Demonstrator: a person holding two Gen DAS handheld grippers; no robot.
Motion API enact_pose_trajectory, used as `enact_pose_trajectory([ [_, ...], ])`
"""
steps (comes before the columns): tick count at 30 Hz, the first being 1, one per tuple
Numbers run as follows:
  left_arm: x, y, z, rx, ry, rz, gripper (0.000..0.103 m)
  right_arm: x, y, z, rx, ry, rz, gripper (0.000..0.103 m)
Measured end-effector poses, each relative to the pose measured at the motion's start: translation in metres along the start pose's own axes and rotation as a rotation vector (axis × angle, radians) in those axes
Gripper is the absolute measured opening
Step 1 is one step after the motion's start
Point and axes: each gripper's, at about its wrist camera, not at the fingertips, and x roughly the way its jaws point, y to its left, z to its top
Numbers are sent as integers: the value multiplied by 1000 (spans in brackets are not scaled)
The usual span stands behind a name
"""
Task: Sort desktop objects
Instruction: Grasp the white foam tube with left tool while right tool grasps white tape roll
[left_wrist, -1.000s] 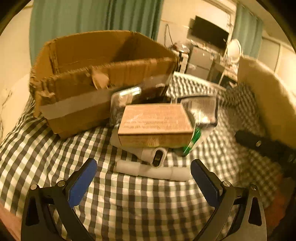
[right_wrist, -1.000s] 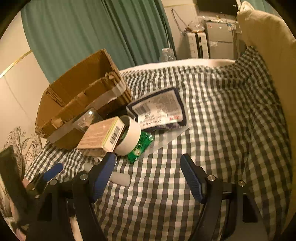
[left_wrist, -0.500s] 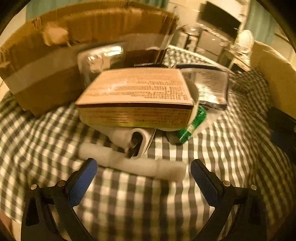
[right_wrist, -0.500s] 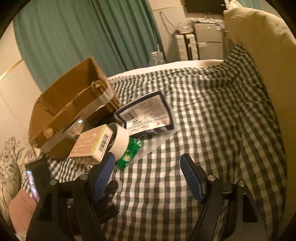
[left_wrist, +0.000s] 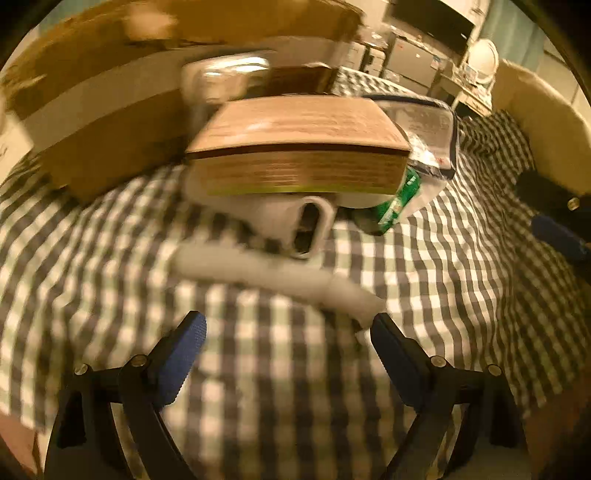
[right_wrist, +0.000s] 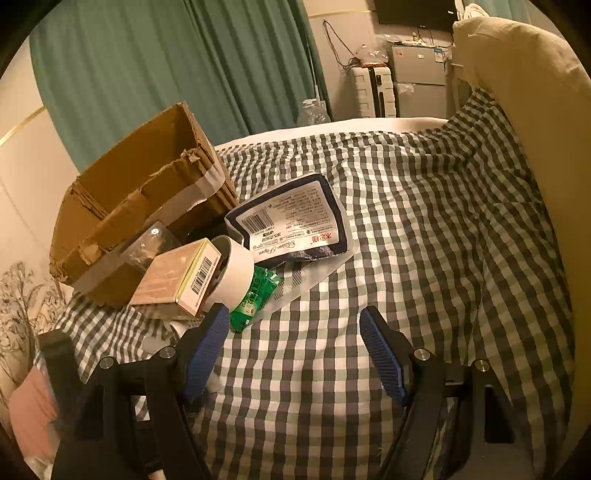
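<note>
A pile of objects lies on the checked cloth (left_wrist: 280, 369) before an open cardboard box (left_wrist: 103, 110). A flat tan box (left_wrist: 299, 147) lies on top of a white object (left_wrist: 295, 221), with a white stick (left_wrist: 273, 273) in front. My left gripper (left_wrist: 288, 332) is open and empty, just short of the stick. In the right wrist view the tan box (right_wrist: 177, 277) leans by a tape roll (right_wrist: 236, 273), a green packet (right_wrist: 255, 295) and a tissue pack (right_wrist: 291, 218). My right gripper (right_wrist: 291, 332) is open and empty, near the green packet.
The cardboard box (right_wrist: 136, 195) stands at the left rear. A beige cushion (right_wrist: 524, 110) rises along the right. Green curtains (right_wrist: 166, 62) hang behind. A clear plastic case (left_wrist: 221, 81) leans on the box.
My left gripper has moved forward and low toward the pile, so the tan box and white stick loom larger. My right gripper has drawn back a little and risen.
</note>
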Motion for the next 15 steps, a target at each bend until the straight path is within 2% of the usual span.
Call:
enact_pose_trajectory([
  [3,-13,19,-7,-50,-2,25,93,2,1,-1,-3,5,-12,73],
  [7,-16,44,-11,-236,21,-77,93,5,4,-2,-15,9,-24,73],
  [9,-18,43,-9,-269,14,-118,93,6,6,-4,-25,12,-31,73],
  [12,-17,21,0,-218,-9,-126,93,7,8,-4,-34,13,-41,73],
  [15,-2,-3,6,-126,3,-73,93,8,6,-4,-26,11,-48,73],
])
